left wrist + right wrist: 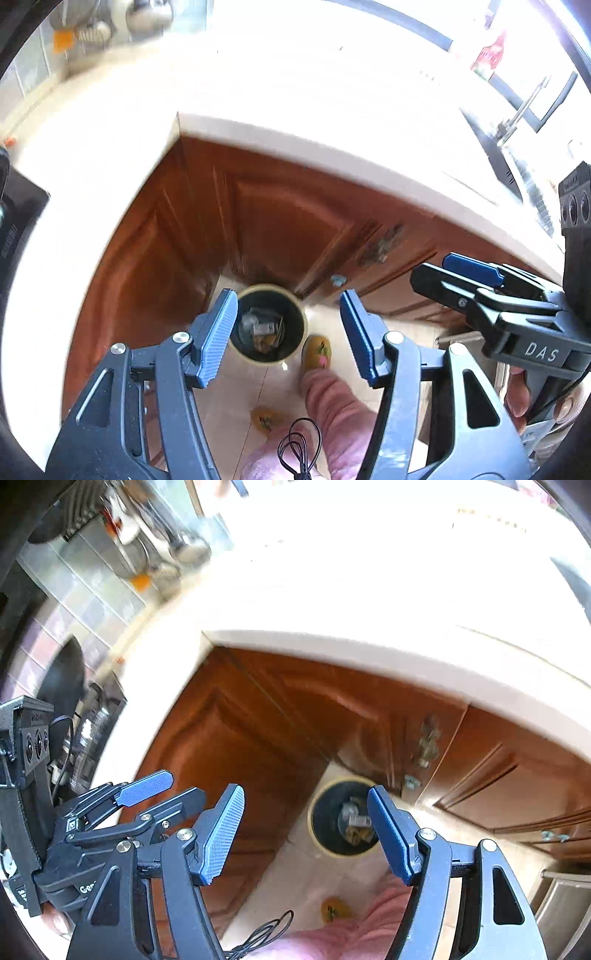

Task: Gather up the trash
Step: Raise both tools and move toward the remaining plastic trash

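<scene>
A round bin [269, 325] with a cream rim and dark inside stands on the tiled floor by the cabinet corner. It holds crumpled trash [263, 330]. It also shows in the right wrist view [341, 818], with trash [355, 821] inside. My left gripper [288, 334] is open and empty, high above the bin. My right gripper [306, 830] is open and empty, also above the bin. The right gripper shows at the right of the left wrist view [469, 273]. The left gripper shows at the left of the right wrist view [155, 794].
A pale L-shaped counter [295, 96] runs over brown wooden cabinet doors [280, 218]. The person's pink trouser leg [332, 406] and yellow slippers [317, 352] are on the floor beside the bin. A stove top [96, 731] and hanging utensils [155, 542] lie left.
</scene>
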Tool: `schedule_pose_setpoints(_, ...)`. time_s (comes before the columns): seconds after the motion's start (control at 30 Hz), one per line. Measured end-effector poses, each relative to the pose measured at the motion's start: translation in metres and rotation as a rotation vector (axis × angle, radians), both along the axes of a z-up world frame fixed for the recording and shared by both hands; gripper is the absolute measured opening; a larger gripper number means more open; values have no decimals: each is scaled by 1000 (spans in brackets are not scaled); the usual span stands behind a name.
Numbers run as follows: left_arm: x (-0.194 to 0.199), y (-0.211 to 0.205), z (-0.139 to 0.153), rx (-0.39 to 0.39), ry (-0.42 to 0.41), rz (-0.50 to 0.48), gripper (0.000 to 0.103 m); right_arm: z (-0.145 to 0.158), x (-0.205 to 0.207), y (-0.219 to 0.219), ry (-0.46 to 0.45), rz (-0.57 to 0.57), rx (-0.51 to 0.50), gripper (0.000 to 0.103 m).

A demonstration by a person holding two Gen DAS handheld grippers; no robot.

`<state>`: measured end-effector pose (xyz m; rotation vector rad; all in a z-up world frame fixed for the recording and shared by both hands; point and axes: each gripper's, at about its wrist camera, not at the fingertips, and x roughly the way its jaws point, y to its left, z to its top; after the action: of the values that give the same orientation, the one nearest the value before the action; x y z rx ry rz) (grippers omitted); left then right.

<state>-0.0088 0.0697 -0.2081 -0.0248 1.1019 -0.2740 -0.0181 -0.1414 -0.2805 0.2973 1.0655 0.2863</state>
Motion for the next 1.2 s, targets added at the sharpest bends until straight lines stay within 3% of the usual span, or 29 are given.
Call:
schedule_pose_setpoints(0.23,10,-13,71,13,-100,-42,55,86,-5,-13,-103,-32,-42,71)
schedule_pose_setpoints(0.5,43,-28,134,44,-175,-63,55,159,15,-34,-124,-95,-78,71)
schedule_pose_setpoints(0.8,123,-31,165,79,-184,-42,55,180,98,-60,-131,-135,-93,71)
schedule_pose_setpoints(1.0,188,-41,160,112,-170,11,55,183,182,-91,-137,-93,-89,71)
schedule_pose_setpoints(1.2,248,-77,140,192,-114,-3,55,164,268,-131,-95,-74,-72,71)
